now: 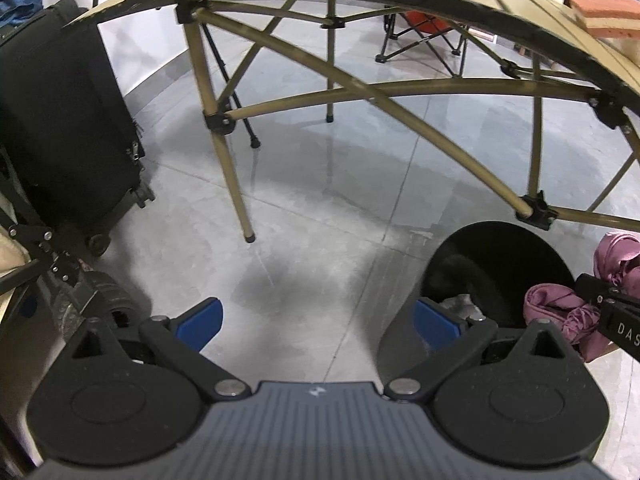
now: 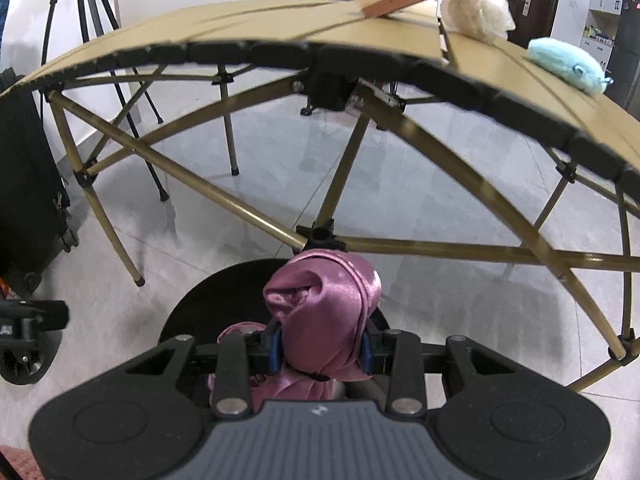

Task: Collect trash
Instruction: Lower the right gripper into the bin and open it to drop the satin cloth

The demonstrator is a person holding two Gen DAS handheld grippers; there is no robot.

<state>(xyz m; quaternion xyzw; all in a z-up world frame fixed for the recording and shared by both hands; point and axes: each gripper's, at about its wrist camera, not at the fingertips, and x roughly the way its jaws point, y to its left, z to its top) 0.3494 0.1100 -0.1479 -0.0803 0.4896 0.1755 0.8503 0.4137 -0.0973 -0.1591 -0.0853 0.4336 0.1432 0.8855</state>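
— What are the tongs doing?

— The right gripper (image 2: 320, 350) clamps a pink satin bundle (image 2: 324, 312) — long axis upright, over the black bin (image 2: 208, 300). The left gripper (image 1: 316, 320) gapes, holding nothing, beside the bin.

— Around it?

— The folding table (image 2: 280, 28) overhangs beyond; a strut joint (image 2: 320, 236) is close above the bundle.

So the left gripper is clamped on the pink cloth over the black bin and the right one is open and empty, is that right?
No, the sides are swapped. In the right wrist view the right gripper is shut on the pink cloth, held over the black bin. In the left wrist view the left gripper is open with nothing between its fingers.
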